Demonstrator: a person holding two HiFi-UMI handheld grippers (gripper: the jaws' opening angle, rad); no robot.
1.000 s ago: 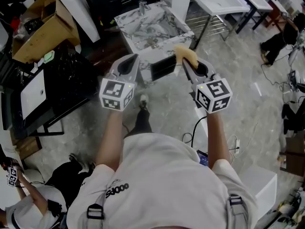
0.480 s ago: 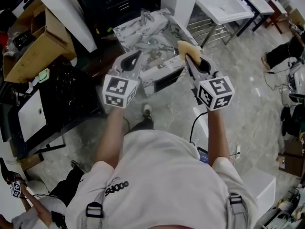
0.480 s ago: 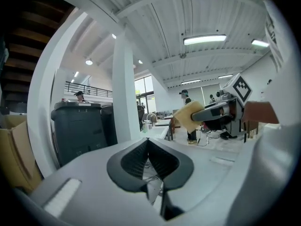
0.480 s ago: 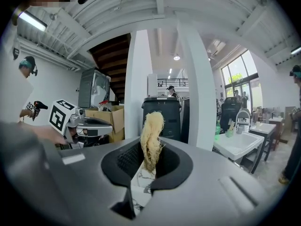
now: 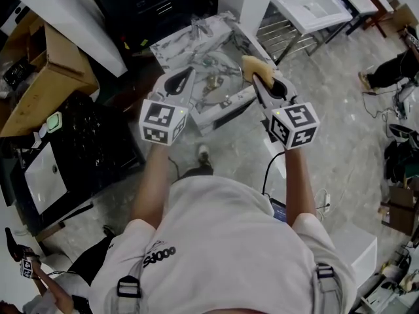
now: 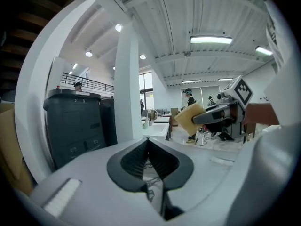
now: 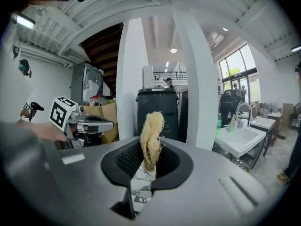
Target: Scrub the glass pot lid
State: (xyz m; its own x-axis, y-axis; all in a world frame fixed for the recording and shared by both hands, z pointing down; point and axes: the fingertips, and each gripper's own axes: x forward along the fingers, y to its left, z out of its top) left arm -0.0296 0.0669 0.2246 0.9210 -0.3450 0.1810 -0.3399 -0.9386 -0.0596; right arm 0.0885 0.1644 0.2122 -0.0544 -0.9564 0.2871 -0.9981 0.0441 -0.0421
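- The glass pot lid cannot be picked out for sure; in the head view, some small metal and glass clutter lies in the marble sink (image 5: 175,39) just ahead of both grippers, and the lid may be among it
- The yellow sponge (image 5: 254,66) stands upright, clamped between the jaws of the right gripper (image 5: 257,78), above the sink's near right rim
- The left gripper (image 5: 186,78) has its jaws together with nothing between them, over the sink's near edge
- My reading is that scrubbing has not begun: this is the approach, with the sponge ready and the lid not yet in hand
- Next, the left gripper likely needs to open and take the lid by its knob or rim, so the sponge can be pressed against the glass
- Readable marks are few: black-and-white square patterns on each marker cube (image 5: 160,123), and a short dark print on the person's shirt (image 5: 160,257), too unclear to spell out
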